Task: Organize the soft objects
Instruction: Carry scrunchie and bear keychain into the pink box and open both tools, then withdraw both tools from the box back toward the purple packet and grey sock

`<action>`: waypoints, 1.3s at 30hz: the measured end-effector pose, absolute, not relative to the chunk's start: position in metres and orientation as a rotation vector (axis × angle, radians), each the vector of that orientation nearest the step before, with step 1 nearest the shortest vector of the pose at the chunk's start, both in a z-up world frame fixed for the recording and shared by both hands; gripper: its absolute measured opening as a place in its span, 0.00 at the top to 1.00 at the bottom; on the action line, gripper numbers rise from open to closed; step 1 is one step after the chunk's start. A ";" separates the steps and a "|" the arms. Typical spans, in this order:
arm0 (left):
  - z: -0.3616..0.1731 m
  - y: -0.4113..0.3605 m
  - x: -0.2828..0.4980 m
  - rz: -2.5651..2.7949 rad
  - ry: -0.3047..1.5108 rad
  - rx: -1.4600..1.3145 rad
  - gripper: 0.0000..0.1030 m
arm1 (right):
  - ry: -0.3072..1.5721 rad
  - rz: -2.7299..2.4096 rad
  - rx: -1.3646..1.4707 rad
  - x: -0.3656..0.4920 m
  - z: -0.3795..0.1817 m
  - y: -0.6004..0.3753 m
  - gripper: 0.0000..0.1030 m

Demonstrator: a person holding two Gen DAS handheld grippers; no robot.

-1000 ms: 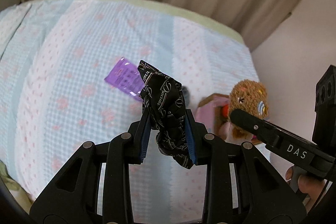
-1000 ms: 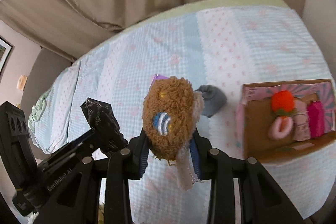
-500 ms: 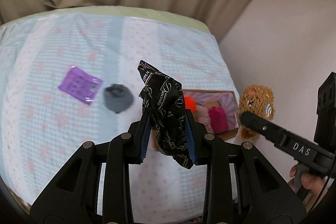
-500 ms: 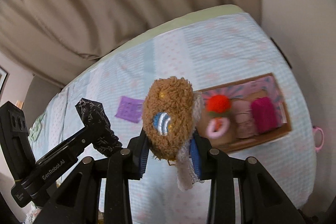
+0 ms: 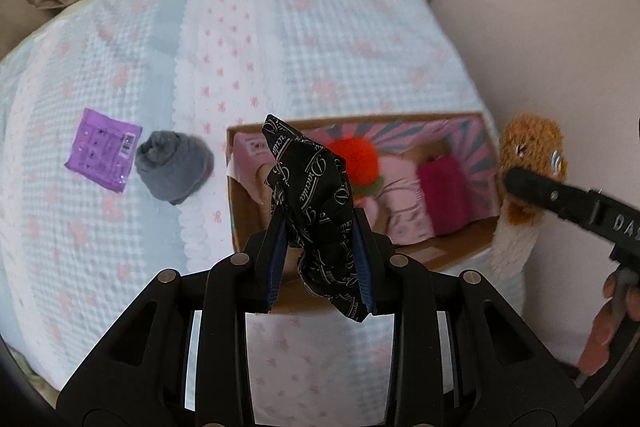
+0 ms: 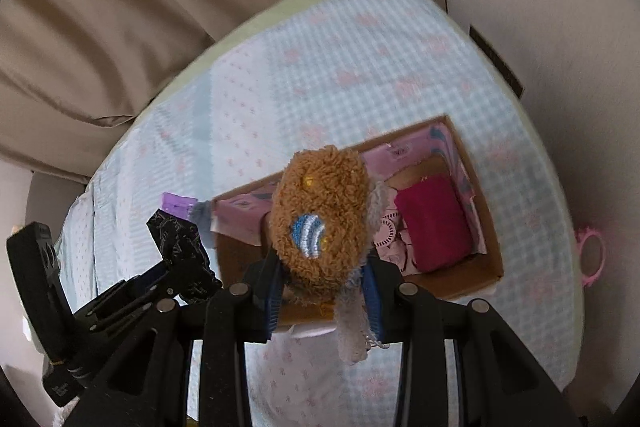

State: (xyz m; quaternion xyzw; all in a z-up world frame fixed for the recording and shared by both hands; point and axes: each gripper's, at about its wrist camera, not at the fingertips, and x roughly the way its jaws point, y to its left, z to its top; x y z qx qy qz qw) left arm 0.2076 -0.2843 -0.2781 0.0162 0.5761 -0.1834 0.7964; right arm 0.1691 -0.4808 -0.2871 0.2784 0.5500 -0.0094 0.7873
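Carry step: left tongs (image 5: 320, 259) clamp black script-print fabric bundle (image 5: 316, 195), right tongs (image 6: 322, 291) clamp brown fuzzy plush toy (image 6: 320, 219), both above open cardboard box (image 5: 236, 227) on bed, grey sock ball (image 5: 174, 167) at 9 o'clock; next, lower and release inside.
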 end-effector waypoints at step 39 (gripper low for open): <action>-0.279 -0.260 0.171 -0.374 1.266 0.098 0.00 | 1.178 0.020 0.486 0.137 -0.276 -0.453 0.00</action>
